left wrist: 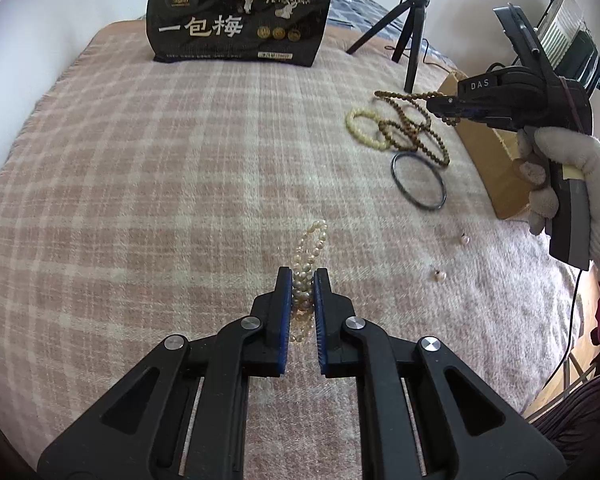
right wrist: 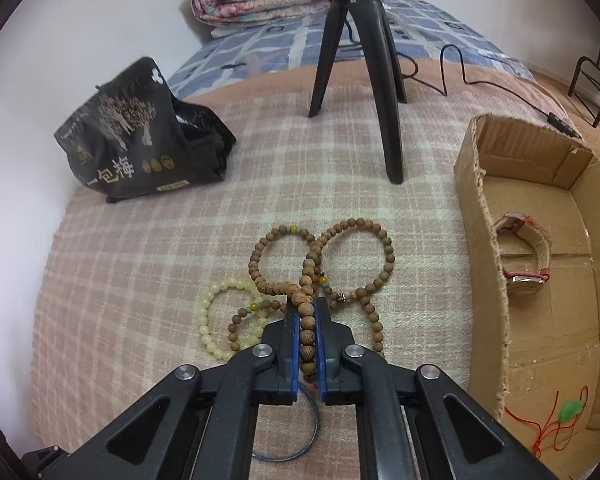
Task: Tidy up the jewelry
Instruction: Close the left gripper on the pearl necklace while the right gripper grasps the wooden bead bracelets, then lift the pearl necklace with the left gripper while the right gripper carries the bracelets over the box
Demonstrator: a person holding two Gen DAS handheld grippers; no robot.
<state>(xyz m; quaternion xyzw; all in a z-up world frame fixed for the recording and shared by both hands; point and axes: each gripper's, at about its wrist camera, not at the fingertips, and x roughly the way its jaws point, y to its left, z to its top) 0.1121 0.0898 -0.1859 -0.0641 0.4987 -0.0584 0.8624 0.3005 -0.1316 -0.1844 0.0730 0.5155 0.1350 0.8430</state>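
My left gripper point(left wrist: 302, 278) is shut on a pearl bracelet point(left wrist: 308, 256), held above the plaid blanket. My right gripper point(right wrist: 307, 312) is shut on a brown wooden bead strand point(right wrist: 306, 300) whose loops hang over the blanket; it also shows in the left wrist view point(left wrist: 440, 105). A pale yellow bead bracelet point(right wrist: 216, 316) lies left of the strand, also seen in the left view point(left wrist: 364, 128). A dark thin bangle point(left wrist: 418, 180) lies near the box, partly under my right gripper point(right wrist: 296, 440). A cardboard box point(right wrist: 488, 240) at right holds a pink watch point(right wrist: 528, 256) and a green pendant on red cord point(right wrist: 568, 410).
A black snack bag point(left wrist: 240, 12) stands at the far side of the blanket. A black tripod point(right wrist: 360, 60) stands behind the beads, with a cable beside it. Two small loose pearls point(left wrist: 465, 239) point(left wrist: 438, 276) lie on the blanket. Folded quilts lie further back.
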